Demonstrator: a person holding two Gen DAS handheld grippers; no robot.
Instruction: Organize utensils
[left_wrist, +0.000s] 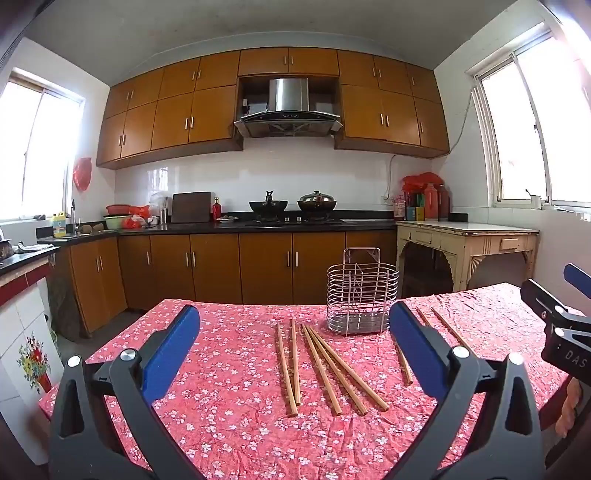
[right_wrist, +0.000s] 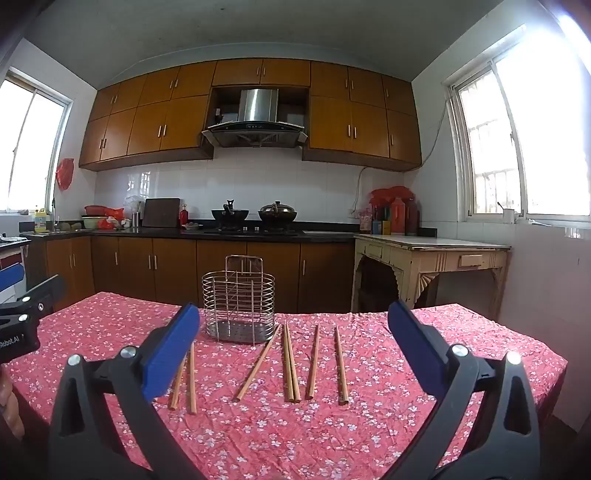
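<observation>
Several wooden chopsticks (left_wrist: 325, 369) lie loose on the red floral tablecloth (left_wrist: 229, 424), also in the right wrist view (right_wrist: 290, 363). A wire utensil holder (left_wrist: 362, 295) stands empty at the table's far side; it also shows in the right wrist view (right_wrist: 239, 299). My left gripper (left_wrist: 293, 325) is open and empty, held above the table short of the chopsticks. My right gripper (right_wrist: 293, 325) is open and empty too, held short of the chopsticks. The right gripper's body shows at the left wrist view's right edge (left_wrist: 561, 321).
The table's far edge is just behind the holder (right_wrist: 332, 314). Beyond it stand brown kitchen cabinets (left_wrist: 221, 266), a stove with two pans (left_wrist: 291, 206) and a cream side table (left_wrist: 469, 240) at the right. Windows are on both sides.
</observation>
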